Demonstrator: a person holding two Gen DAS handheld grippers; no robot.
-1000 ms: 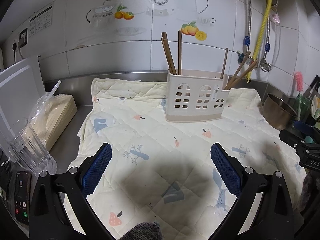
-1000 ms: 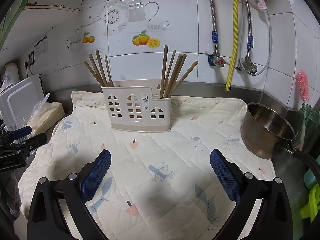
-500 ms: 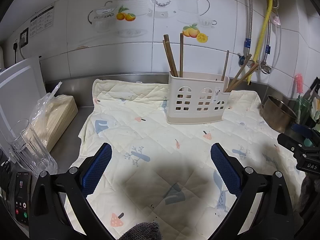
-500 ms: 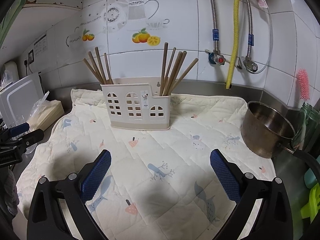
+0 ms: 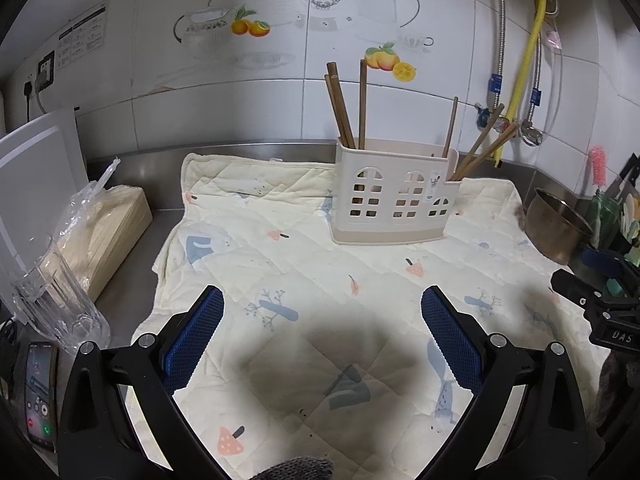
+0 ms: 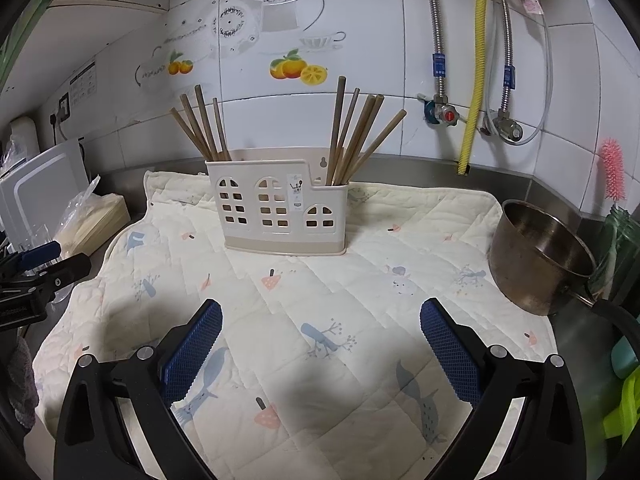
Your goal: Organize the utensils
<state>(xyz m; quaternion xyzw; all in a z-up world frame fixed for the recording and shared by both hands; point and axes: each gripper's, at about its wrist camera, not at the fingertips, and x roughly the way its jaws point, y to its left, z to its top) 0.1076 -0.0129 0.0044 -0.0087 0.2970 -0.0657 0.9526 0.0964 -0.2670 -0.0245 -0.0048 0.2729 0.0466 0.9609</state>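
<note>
Two claws hovered over the quilted mat (image 6: 360,280), both released and grasping nothing: the left claw (image 5: 322,332) and the right claw (image 6: 320,338) each had their blue pads spread wide with only patterned cloth showing between them. The task's things, the wooden chopsticks, stood upright in the cream utensil holder (image 6: 280,212), which sat on the mat toward the back of the bench, near the tiled wall. They were split into two bunches. One group (image 6: 200,128) leaned out of the holder's left-hand tall compartment, and a larger group (image 6: 356,132) fanned out of the lower right-hand compartment. The middle section looked empty from the right wrist view, though its inside was mostly hidden.

No loose utensils lay on the mat, so the sorting was probably at or near its end, or a regrouping between compartments was still to come; the pictures could not settle which. Both claws were held back and well apart from the holder, likely to keep the leaning sticks from being knocked. A steel pot (image 6: 540,256) stood at the mat's right edge, and a clear glass jug (image 5: 52,300) stood off its left side.
</note>
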